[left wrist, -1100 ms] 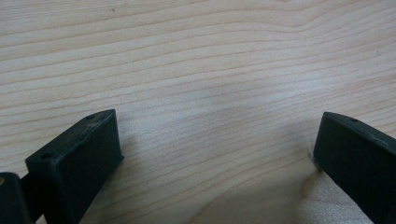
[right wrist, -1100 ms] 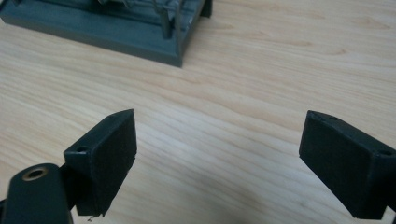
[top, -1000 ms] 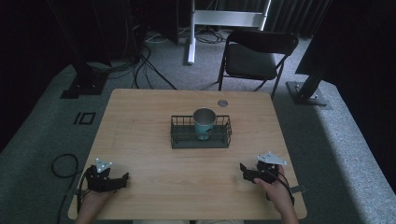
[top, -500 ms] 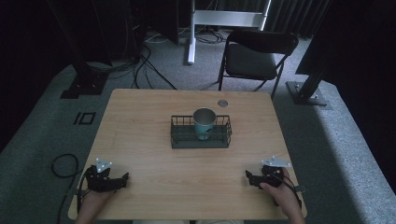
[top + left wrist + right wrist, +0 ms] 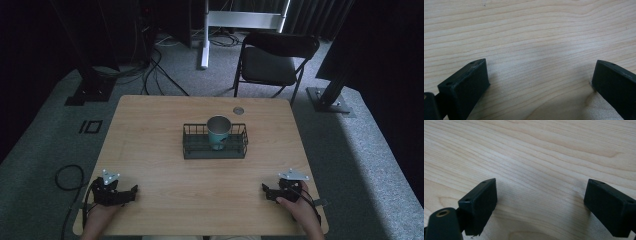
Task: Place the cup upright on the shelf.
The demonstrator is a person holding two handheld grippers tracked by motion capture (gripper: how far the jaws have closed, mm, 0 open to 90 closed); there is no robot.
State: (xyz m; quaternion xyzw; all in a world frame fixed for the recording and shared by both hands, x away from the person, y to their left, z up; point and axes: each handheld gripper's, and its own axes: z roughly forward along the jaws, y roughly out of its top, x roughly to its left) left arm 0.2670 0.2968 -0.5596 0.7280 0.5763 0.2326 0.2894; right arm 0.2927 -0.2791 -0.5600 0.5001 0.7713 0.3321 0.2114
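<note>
Your right gripper (image 5: 265, 192) has slid back toward 6 o'clock & a bit toward 3, now near the table's (image 5: 165, 120) front edge. Its jaws point to 9.

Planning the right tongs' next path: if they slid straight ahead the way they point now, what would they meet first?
The right tongs point leftward along the light wooden table, toward the left tongs. Only bare wood between; the black wire basket likely sits off that line.

Light wooden table (image 5: 150, 150) bare left, right and near of centre. Sole obstacles: black wire basket (image 5: 215, 148) mid-table holding upright teal metal cup (image 5: 218, 131); small round grommet (image 5: 238, 110) at far edge.
</note>
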